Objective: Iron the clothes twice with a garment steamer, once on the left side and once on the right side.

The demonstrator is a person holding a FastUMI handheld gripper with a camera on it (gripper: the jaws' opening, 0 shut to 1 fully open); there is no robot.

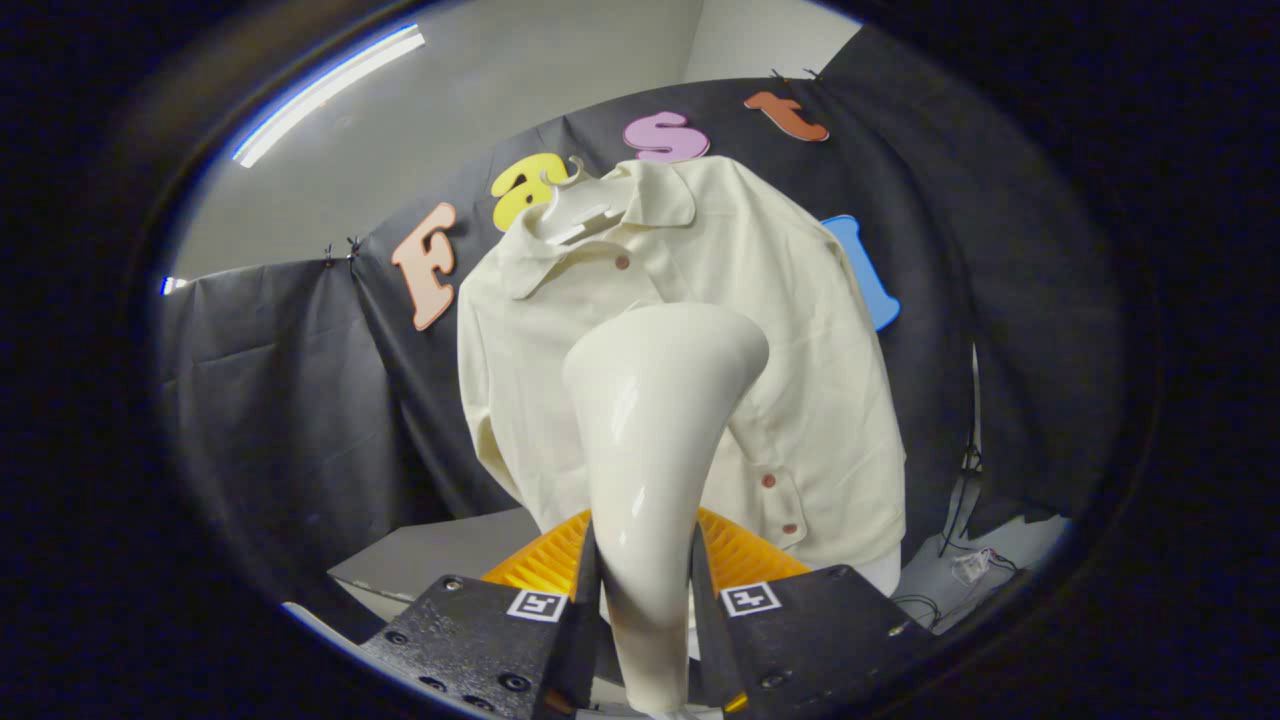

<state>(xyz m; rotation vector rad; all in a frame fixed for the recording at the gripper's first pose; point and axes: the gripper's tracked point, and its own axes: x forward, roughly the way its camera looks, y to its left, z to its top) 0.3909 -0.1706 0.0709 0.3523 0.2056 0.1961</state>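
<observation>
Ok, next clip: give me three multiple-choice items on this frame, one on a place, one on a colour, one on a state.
1. Where is the steamer relative to the fingers of the hand-held gripper?
A. Between them
B. Far beyond them
C. Lying beside them on the table

2. What colour is the shirt?
A. Navy
B. Cream
C. Red

3. How is the shirt kept up?
A. Folded flat
B. Draped over a chair
C. Hung on a hanger

Answers: 1 A, both fingers press on the steamer's handle from either side. 2 B, the cloth is pale cream with small brownish buttons. 3 C, the white hanger sits in the collar, and the shirt hangs before the black cloth wall.
</observation>
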